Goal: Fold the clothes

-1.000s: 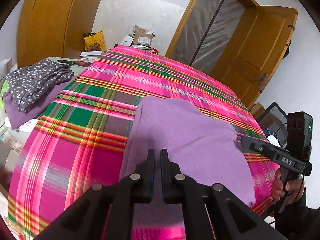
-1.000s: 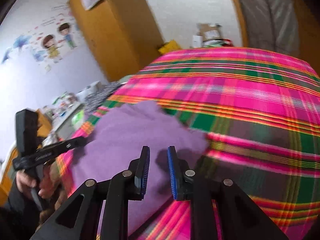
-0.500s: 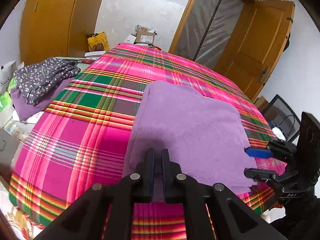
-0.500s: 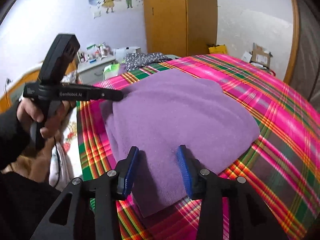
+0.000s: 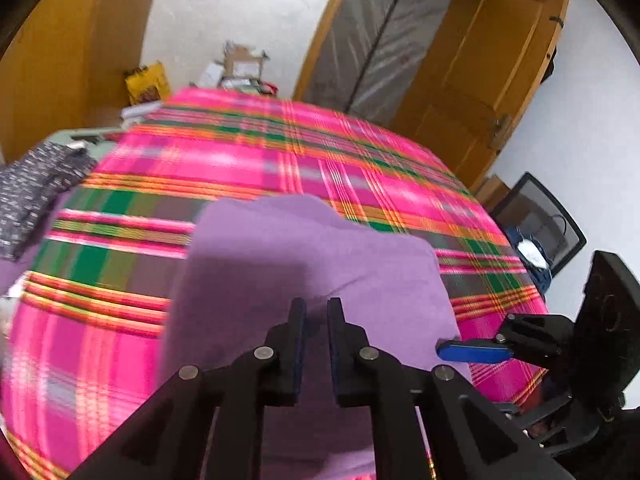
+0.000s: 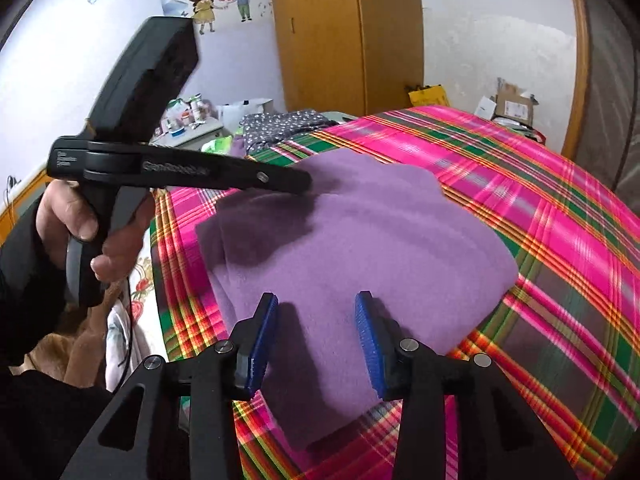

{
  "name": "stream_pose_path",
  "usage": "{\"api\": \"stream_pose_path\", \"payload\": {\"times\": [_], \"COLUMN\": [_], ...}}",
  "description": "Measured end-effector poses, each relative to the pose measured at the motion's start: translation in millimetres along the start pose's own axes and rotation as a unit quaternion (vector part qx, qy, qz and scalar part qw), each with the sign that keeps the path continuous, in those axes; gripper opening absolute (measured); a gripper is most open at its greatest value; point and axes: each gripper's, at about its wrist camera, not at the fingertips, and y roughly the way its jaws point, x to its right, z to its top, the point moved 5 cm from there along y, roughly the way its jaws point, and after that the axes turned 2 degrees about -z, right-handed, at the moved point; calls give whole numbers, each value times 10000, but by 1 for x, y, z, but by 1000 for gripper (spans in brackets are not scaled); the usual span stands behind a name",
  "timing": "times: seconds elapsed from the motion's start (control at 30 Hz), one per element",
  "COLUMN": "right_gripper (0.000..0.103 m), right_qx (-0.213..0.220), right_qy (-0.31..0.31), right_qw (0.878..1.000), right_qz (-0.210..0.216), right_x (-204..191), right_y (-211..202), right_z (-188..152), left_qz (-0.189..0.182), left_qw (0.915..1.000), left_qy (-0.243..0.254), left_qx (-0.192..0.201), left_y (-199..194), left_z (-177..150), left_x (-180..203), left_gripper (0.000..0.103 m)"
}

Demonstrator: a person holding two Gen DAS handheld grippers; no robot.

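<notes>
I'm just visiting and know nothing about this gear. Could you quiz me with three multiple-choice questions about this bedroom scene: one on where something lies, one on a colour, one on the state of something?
1. Where does the dotted dark garment lie?
A. On the purple garment
B. Beside the bed, past its far corner
C. On the chair

2. What colour is the folded garment on the bedspread?
A. Purple
B. Yellow
C. White

3. How does the right gripper stand?
A. Clamped on the bedspread
B. Holding the dotted garment
C. Open above the purple garment, gripping nothing

Answers:
1 B: it sits on the furniture next to the bed.
2 A: plain purple against the pink plaid.
3 C: the blue pads stand well apart with bare cloth between them.
</notes>
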Motion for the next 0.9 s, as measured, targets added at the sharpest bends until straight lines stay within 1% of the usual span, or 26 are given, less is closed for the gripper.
{"api": "stream_pose_path", "payload": {"times": [0.07, 0.17, 0.23, 0.33, 0.37, 0.4, 0.53, 0.67, 0.9], "right_gripper": [42, 42, 42, 42, 42, 42, 42, 42, 43], "right_qx": [22, 63, 101, 206, 242, 248, 7, 47, 78], "right_qy": [91, 219, 276, 516, 607, 696, 1039, 1268, 1498], "right_qw": [10000, 9997, 9994, 9982, 9976, 9970, 9939, 9914, 9883], "right_qz": [-33, -117, -168, -218, -232, -251, -370, -327, -277], "right_x": [4, 11, 15, 25, 28, 32, 46, 53, 56], "right_y": [-2, -6, -9, -12, -13, -13, -2, -7, -11], "right_z": [-1, -2, -2, 0, 1, 1, -5, -6, -9], "left_qz": [126, 104, 267, 488, 592, 589, 573, 801, 1120], "left_qw": [9996, 9997, 9996, 9987, 9982, 9982, 9982, 9968, 9936], "left_qy": [86, -83, 9, 74, -7, -42, -179, -45, -63], "left_qx": [-238, -215, -128, -106, -114, -109, -87, 13, 111], "left_y": [21, 21, 16, 17, 19, 20, 22, 13, -2], "left_z": [-3, 1, 4, 9, 11, 11, 15, 17, 13], "left_x": [-3, -5, -3, -9, -16, -18, -25, -20, -30], "left_gripper": [11, 11, 11, 12, 12, 12, 12, 12, 12]}}
